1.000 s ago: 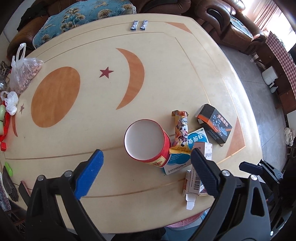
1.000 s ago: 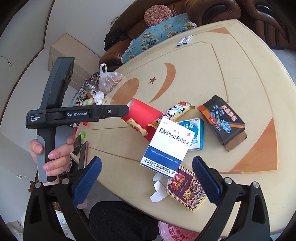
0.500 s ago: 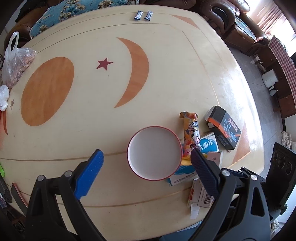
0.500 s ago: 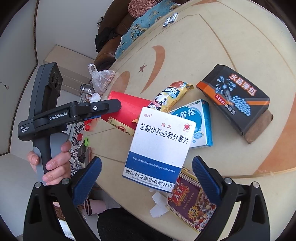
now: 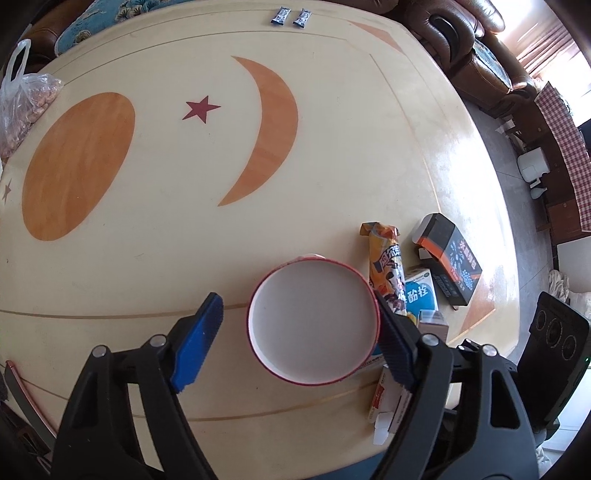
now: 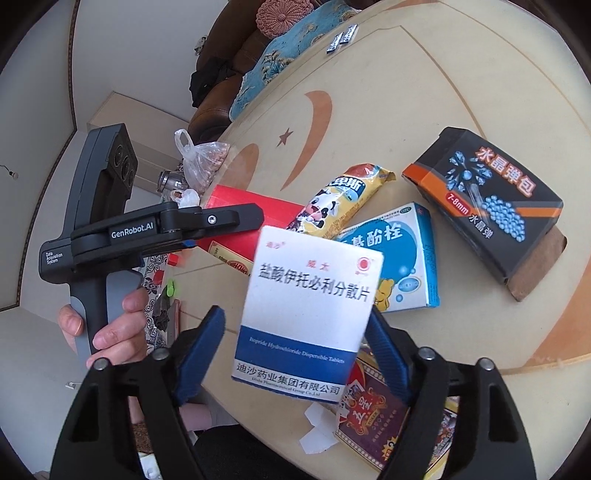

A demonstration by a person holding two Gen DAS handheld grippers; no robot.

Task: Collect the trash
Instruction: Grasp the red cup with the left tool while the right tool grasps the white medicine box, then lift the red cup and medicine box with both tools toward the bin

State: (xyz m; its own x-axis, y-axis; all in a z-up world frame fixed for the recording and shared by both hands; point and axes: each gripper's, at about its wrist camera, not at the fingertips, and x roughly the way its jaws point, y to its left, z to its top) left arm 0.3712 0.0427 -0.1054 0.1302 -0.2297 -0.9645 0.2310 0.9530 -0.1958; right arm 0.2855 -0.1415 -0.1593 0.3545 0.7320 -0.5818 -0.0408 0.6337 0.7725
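A red round tub (image 5: 313, 320) with a white inside stands on the cream table (image 5: 147, 229), right below my left gripper (image 5: 299, 332), whose open jaws straddle its rim. In the right wrist view the tub (image 6: 236, 218) shows red, behind the left gripper. My right gripper (image 6: 295, 343) is open around a white and blue medicine box (image 6: 306, 314); the right finger (image 6: 384, 347) is at its edge and the left finger stands clear. Around it lie a yellow snack wrapper (image 6: 343, 199), a blue box (image 6: 399, 254), a black box (image 6: 487, 199) and a dark red packet (image 6: 380, 413).
A bag of peanuts (image 5: 22, 107) sits at the table's far left and two small wrappers (image 5: 290, 16) at the far edge. Brown sofas (image 5: 476, 51) stand beyond the table. The person's hand (image 6: 110, 325) holds the left gripper. The table's front edge is close below.
My left gripper has moved over the tub, now seen from straight above. My right gripper has closed in on the white and blue medicine box, which fills more of the view.
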